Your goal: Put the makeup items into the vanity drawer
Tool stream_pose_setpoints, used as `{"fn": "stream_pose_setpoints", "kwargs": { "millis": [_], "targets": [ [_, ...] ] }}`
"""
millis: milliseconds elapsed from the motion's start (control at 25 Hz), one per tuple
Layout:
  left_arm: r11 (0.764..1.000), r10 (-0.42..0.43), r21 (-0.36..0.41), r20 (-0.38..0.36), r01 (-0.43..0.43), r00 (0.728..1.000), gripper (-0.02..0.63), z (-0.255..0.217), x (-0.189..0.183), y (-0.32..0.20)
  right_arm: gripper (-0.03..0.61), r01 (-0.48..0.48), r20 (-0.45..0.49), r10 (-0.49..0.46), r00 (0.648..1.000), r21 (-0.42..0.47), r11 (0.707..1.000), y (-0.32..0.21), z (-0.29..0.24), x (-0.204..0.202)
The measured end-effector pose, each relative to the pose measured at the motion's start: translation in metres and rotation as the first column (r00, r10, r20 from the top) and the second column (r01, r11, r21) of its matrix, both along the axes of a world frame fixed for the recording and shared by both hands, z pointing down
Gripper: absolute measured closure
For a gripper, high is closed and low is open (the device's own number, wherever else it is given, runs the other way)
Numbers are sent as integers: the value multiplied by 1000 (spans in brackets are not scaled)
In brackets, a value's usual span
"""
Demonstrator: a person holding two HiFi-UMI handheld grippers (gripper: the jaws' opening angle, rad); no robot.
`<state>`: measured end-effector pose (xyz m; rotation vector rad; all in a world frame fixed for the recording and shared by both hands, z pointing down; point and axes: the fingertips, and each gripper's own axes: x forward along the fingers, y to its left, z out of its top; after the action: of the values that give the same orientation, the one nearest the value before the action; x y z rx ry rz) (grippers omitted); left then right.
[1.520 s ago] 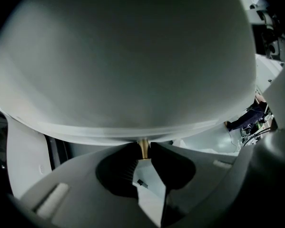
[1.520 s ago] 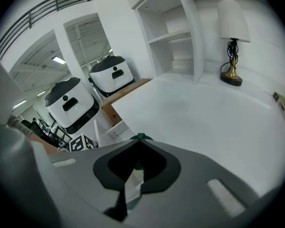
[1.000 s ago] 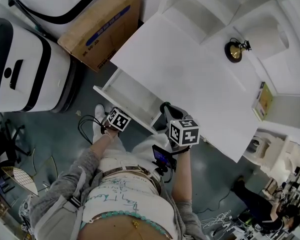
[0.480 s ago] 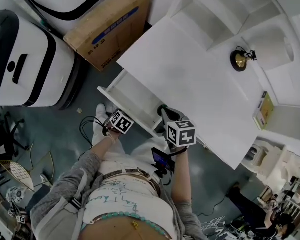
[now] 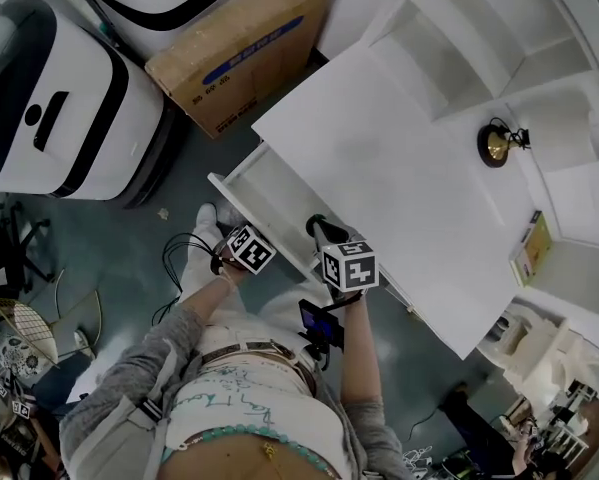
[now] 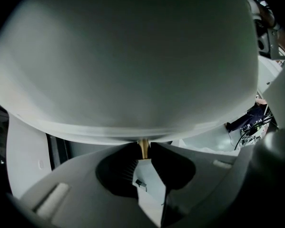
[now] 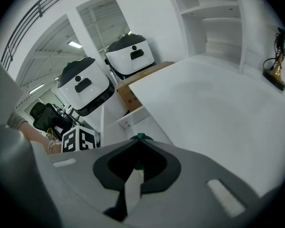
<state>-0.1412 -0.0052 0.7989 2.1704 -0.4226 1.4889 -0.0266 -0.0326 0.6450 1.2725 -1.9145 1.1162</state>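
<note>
The white vanity drawer (image 5: 264, 200) stands pulled out from the left end of the vanity table (image 5: 399, 168). My left gripper (image 5: 245, 246) is at the drawer's front. In the left gripper view it (image 6: 143, 152) is shut on a thin gold drawer knob (image 6: 143, 147) under a white panel. My right gripper (image 5: 316, 228) hovers over the drawer's near side, beside the table edge. In the right gripper view its jaws (image 7: 139, 139) are shut on a small dark green item (image 7: 140, 137), mostly hidden between them. The drawer (image 7: 132, 120) lies just beyond.
A gold ornament (image 5: 496, 143) and a flat yellowish box (image 5: 531, 248) sit on the tabletop's far side. A cardboard box (image 5: 244, 48) and two large white machines (image 5: 59, 118) stand on the floor left of the vanity. Cables (image 5: 174, 258) trail by my feet.
The right gripper has moved left, closer to the left gripper and the drawer. My head view has shifted slightly. The left gripper stays at the drawer front.
</note>
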Motion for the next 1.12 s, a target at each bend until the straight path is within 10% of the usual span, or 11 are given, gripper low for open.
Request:
{"fn": "stream_pose_setpoints", "kwargs": {
  "millis": [1120],
  "targets": [
    [1000,4,-12,-4,-4,1000,525,-1,0,1,549,110,1,-110,994,-112,988,-14,65,-29]
  ]
}}
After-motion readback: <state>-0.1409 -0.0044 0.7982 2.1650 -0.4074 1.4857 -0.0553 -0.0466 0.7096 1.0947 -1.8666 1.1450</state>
